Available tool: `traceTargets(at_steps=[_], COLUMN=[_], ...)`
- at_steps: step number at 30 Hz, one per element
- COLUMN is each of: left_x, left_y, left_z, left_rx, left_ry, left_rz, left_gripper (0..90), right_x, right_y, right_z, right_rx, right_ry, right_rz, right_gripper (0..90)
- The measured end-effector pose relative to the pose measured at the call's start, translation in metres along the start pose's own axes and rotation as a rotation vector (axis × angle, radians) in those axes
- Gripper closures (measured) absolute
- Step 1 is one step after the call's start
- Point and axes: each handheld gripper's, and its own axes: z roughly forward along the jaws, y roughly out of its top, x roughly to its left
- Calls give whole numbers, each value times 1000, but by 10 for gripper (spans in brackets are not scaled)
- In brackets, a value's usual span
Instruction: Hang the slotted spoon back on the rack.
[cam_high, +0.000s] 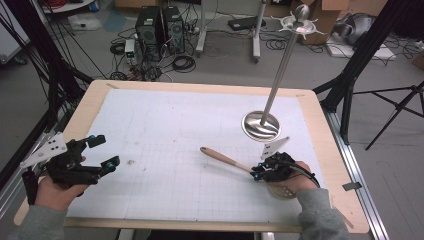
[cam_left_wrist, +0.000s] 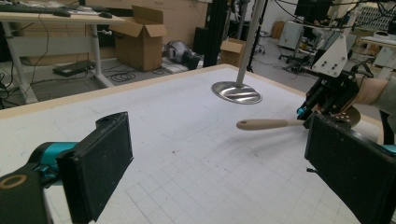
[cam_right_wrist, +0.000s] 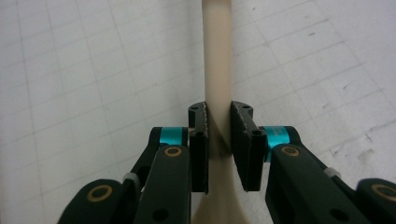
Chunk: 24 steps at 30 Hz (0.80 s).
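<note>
A wooden spoon is held by the right gripper, whose two jaws are pressed against the handle from both sides, close to where the handle widens into the bowl; this grip is seen most clearly in the right gripper view, where the pale handle runs straight up between the black pads. In the high view the spoon lies at the near right part of the table, and its long axis goes from the perforated bowl under the right hand toward the free handle end, which points up and to the left, toward the middle of the white gridded mat. Whether the spoon rests on the mat or is lifted a little cannot be told. A metal stand with a round base and hooks at the top is placed just behind the right gripper, so the right hand is the near one to it. The left gripper is held at the near left edge, well apart from the spoon, with its jaws wide apart and nothing between them. It is judged that any coming move will depend on the right gripper, because the spoon is already in it and the stand is on its side.
</note>
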Motion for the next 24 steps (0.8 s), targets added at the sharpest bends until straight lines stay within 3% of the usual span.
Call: traceTargets(at_steps=[6, 19, 24], left_x=[0, 2, 3], left_y=[1, 1, 1], left_z=[2, 5, 4], left_rx=[-2, -2, -2], left_ry=[-3, -2, -1], left_rz=[-1, -5, -5], left_gripper=[79, 79, 79], right_x=[-2, -7, -8], right_y=[-4, -7, -6], right_z=[-14, -54, -74], right_rx=[-67, -176, -190], right_ry=[-12, -57, -68], right_rz=[41, 61, 50], right_gripper=[779, 779, 779])
